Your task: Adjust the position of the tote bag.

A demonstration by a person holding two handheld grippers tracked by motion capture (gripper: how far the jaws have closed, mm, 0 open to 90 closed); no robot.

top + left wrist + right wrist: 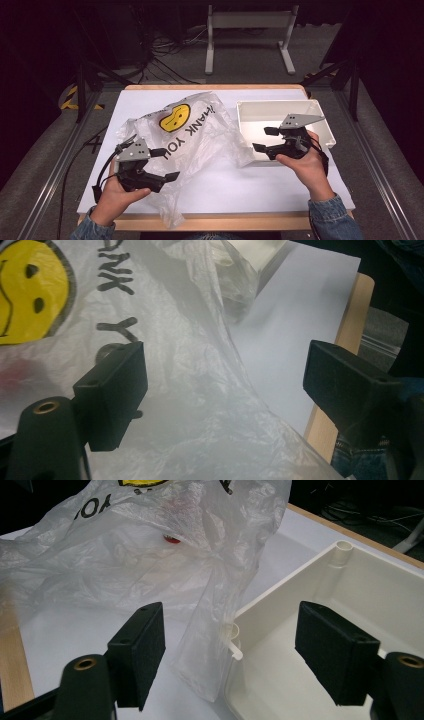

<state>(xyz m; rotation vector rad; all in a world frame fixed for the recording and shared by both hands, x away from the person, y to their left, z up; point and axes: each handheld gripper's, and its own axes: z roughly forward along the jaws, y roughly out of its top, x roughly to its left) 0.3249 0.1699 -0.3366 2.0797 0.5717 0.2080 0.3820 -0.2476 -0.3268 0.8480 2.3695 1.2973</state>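
A white-topped table (pixel 220 185) carries a crumpled plastic bag (pixel 192 137) and, beside it, a white bin (pixel 325 131).

High view looks down from above the table's near edge, both gripper views sit low and close — all sharing the plastic bag (pixel 187 132).
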